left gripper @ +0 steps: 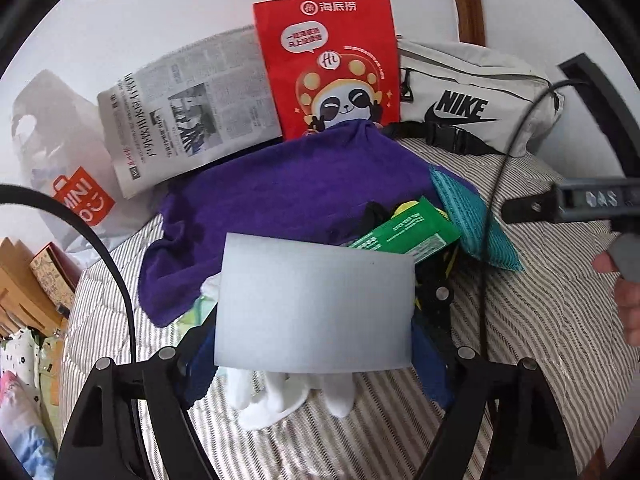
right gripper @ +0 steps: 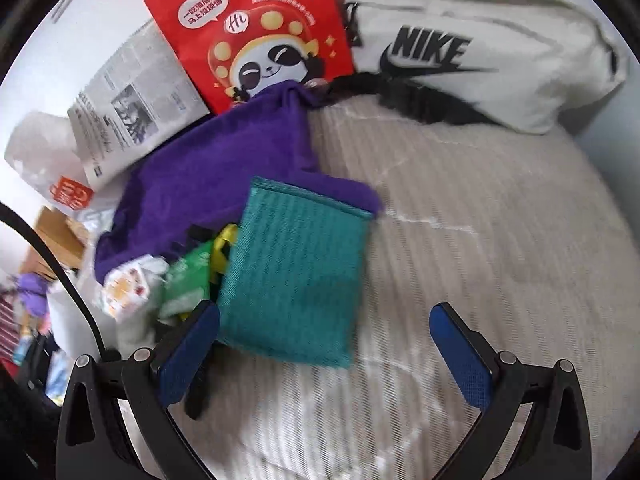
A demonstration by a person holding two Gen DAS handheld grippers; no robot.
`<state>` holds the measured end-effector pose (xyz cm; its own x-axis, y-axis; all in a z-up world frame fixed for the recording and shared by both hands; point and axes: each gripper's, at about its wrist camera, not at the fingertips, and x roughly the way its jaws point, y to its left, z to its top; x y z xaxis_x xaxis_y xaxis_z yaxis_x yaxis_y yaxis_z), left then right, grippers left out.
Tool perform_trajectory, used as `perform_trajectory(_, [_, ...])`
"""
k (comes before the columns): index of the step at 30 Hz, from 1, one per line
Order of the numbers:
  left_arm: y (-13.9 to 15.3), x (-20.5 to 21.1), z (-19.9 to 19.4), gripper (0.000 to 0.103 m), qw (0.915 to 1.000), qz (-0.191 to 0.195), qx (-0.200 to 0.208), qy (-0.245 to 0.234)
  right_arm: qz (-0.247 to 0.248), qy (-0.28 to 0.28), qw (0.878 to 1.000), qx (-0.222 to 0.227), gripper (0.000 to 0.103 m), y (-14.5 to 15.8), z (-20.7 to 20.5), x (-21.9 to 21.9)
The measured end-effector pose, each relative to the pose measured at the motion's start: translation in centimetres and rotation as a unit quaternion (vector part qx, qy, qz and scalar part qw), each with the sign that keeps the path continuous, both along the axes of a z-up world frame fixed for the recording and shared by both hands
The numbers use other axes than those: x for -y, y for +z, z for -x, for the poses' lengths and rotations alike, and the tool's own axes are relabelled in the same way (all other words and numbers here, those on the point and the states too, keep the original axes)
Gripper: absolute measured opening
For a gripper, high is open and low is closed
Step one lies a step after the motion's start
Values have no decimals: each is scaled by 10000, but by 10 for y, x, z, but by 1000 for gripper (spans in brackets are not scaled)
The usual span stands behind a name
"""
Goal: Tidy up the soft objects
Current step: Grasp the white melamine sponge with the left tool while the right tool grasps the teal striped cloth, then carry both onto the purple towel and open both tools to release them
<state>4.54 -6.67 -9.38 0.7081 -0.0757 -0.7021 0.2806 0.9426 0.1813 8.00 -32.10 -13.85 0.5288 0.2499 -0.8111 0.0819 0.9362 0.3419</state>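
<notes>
Striped bedding under pile: purple towel, teal cloth, green packet, white glove. Red bag, newspaper, Nike pouch behind. Left gripper jaw state unclear, grey card hides fingertips. Right gripper spread wide, empty, left pad touching teal cloth.

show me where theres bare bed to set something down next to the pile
Bare striped bedding lies right of the teal cloth and below the white Nike bag; the open right gripper faces it. It is crowded to the left, where the purple towel, green packet and red bag overlap.
</notes>
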Motion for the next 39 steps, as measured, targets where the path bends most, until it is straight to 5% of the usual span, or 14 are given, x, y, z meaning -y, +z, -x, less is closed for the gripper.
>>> perform_trajectory(13, [-4, -26, 1, 81, 9999, 33, -128, 65, -832, -114, 9948, -584, 103, -36, -37, -3])
perform_trajectory(27, [-17, -31, -1, 81, 9996, 124, -264, -3, -485, -116, 9968, -620, 103, -35, -50, -25])
perform_trajectory(30, [-16, -35, 0, 81, 9996, 146, -257, 12, -479, -203, 9973, -518, 89, -32, -48, -22])
perform_trajectory(34, [-15, -39, 1, 81, 9996, 129, -244, 70, -917, -92, 9948, -430, 87, -31, -44, -14])
perform_trajectory(39, [-12, -46, 1, 81, 9995, 148, -238, 153, -907, -135, 9952, -346, 87, -24, -35, -10])
